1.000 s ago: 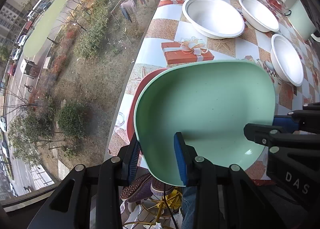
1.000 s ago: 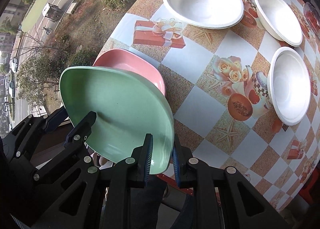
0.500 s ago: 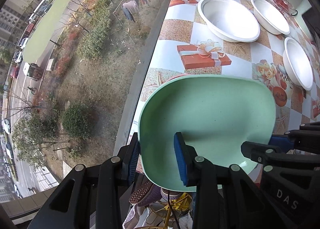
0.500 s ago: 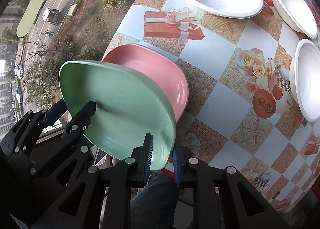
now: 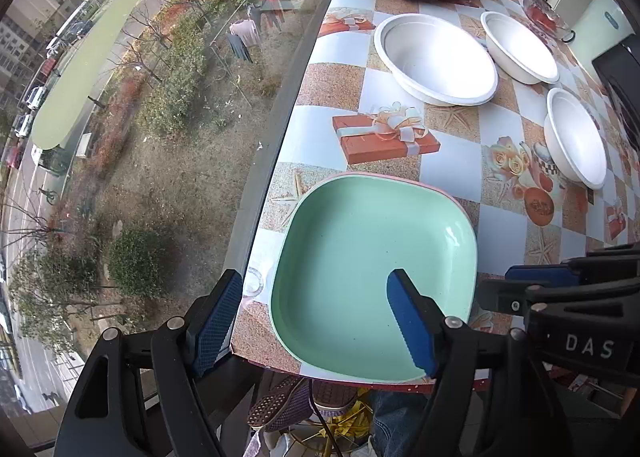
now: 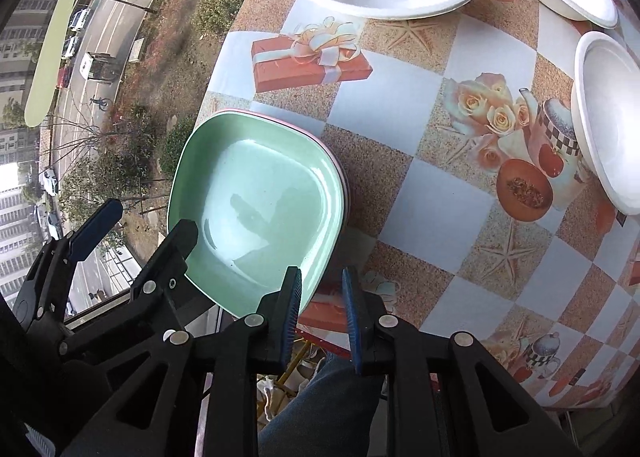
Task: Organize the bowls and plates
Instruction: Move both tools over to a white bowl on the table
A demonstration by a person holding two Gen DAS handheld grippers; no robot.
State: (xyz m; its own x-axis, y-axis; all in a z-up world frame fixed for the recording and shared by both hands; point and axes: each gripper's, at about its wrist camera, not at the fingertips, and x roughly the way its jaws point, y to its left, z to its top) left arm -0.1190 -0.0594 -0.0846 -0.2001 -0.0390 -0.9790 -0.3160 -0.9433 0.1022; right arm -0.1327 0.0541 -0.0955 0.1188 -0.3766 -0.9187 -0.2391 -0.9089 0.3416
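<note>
Left wrist view, looking down on the near left corner of the table [image 5: 452, 173], right by the window. Shows a green plate [image 5: 372, 265] lying flat inside a pink plate [image 5: 400, 176], with only a thin pink rim peeking out at the far side. Stacked like that, most likely, to keep two same-shaped plates together and save room.

At the left gripper [image 5: 316, 321]: opening, pads spread wide on either side of the green plate's near left rim, not pressing on it. At the right gripper [image 6: 322, 311]: opening too, with just a small gap between the pads, the plate's near right corner in that gap but looking free. Letting go now, by the look of it, with the plate already down on the stack and no more holding needed.

Further off, to the far right: three white bowls [image 5: 436, 61], each standing alone, well apart from the plates. Probably next for nesting the same way.
</note>
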